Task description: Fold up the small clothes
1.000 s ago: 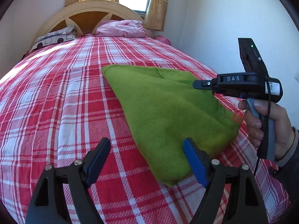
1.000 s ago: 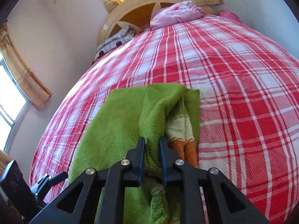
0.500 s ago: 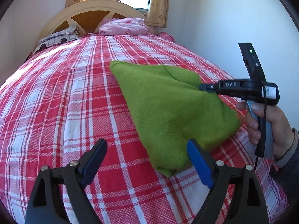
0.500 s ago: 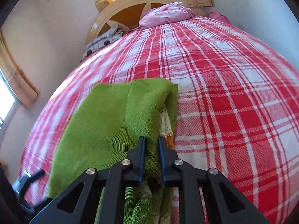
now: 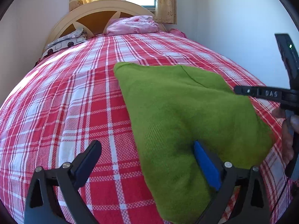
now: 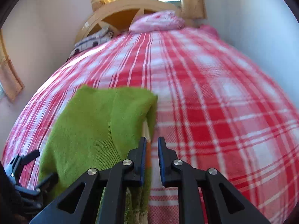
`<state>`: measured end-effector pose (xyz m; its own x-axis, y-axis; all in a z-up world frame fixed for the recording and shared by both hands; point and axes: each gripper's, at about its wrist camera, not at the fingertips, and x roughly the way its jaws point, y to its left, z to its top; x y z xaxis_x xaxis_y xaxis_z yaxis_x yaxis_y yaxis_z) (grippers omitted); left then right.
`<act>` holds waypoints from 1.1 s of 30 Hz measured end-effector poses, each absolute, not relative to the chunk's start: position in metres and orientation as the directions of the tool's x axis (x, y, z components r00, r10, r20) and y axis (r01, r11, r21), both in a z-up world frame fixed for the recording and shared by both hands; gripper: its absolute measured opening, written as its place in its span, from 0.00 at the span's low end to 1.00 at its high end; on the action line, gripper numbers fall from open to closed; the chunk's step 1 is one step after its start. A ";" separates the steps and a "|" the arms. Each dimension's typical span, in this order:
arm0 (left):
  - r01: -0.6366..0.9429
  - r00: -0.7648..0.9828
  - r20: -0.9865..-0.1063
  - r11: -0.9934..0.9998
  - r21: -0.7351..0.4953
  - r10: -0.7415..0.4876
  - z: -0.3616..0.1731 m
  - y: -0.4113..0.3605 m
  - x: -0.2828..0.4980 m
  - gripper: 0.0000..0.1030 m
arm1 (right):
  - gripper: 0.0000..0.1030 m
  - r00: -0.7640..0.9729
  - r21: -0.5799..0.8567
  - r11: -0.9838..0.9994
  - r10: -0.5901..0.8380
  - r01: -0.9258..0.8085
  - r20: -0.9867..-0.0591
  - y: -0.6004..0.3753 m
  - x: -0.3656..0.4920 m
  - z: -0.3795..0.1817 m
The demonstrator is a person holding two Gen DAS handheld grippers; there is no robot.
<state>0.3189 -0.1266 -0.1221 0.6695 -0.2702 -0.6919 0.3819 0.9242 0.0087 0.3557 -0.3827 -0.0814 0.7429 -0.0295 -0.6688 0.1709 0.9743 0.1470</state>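
A small green knitted garment lies folded on the red plaid bedspread. My left gripper is open, just above the garment's near left edge, with its blue right finger over the cloth. My right gripper hovers at the garment's right edge; its jaws stand slightly apart and hold nothing. An orange and cream part of the garment shows under the green fold beside it. The right gripper also shows in the left wrist view.
A pink bundle and a patterned pillow lie by the wooden headboard. A white wall runs along the bed's right side. The bedspread stretches right of the garment.
My right gripper has let go of the green fold and slid right off it. The garment now lies flatter. My left gripper has moved closer over its near edge.
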 end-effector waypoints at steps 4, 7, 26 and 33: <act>0.389 0.662 -0.695 0.921 -0.002 -0.281 -0.123 -0.129 0.320 0.99 | 0.61 0.761 0.188 0.982 0.124 -0.003 -0.637 -0.347 0.365 -0.065; 0.395 0.664 -0.691 0.919 0.000 -0.286 -0.123 -0.130 0.318 0.99 | 0.52 0.697 0.211 0.977 0.171 -0.029 -0.696 -0.338 0.384 -0.085; 0.406 0.521 -0.726 0.879 -0.251 -0.448 -0.142 -0.119 0.343 1.00 | 0.09 0.679 0.296 0.953 0.263 -0.070 -0.685 -0.385 0.384 -0.120; 0.406 0.542 -0.724 0.887 -0.218 -0.426 -0.141 -0.123 0.339 1.00 | 0.65 0.758 0.394 0.919 0.254 0.004 -0.600 -0.420 0.384 -0.106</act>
<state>0.3390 -0.1227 -0.1410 0.5421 -0.4261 -0.7243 0.4062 0.8874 -0.2180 0.3840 -0.4203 -0.1062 0.7583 0.2542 -0.6003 0.0035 0.9192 0.3937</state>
